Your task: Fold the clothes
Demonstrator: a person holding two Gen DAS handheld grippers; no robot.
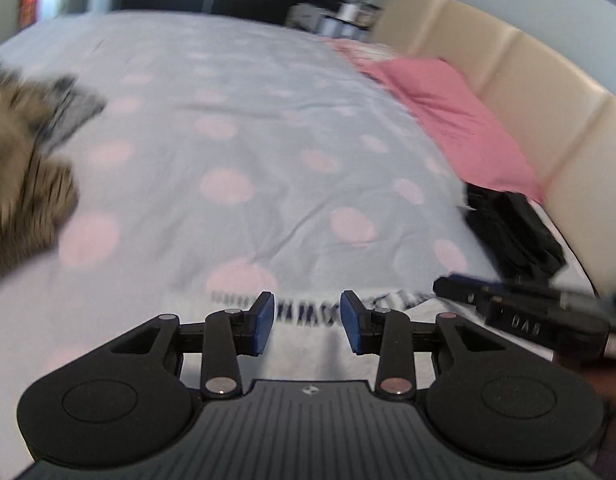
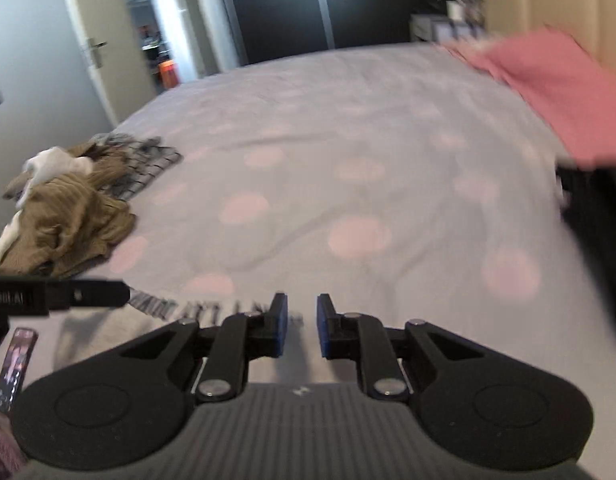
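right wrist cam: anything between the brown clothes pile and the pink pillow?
Only bare polka-dot duvet lies between the clothes pile and the pink pillow; the right wrist view shows it.

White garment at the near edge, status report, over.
Left gripper open, right gripper open, both empty above white garment. Garment flat on bed. Clothes pile far left. Path clear.

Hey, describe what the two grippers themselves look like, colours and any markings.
Both the left gripper and the right gripper are matte black, with ribbed grey bodies carrying a small white logo, two round side discs, silver pivot pins on the linkage arms, and blue pads lining the jaws. White lettering runs along each gripper's side.
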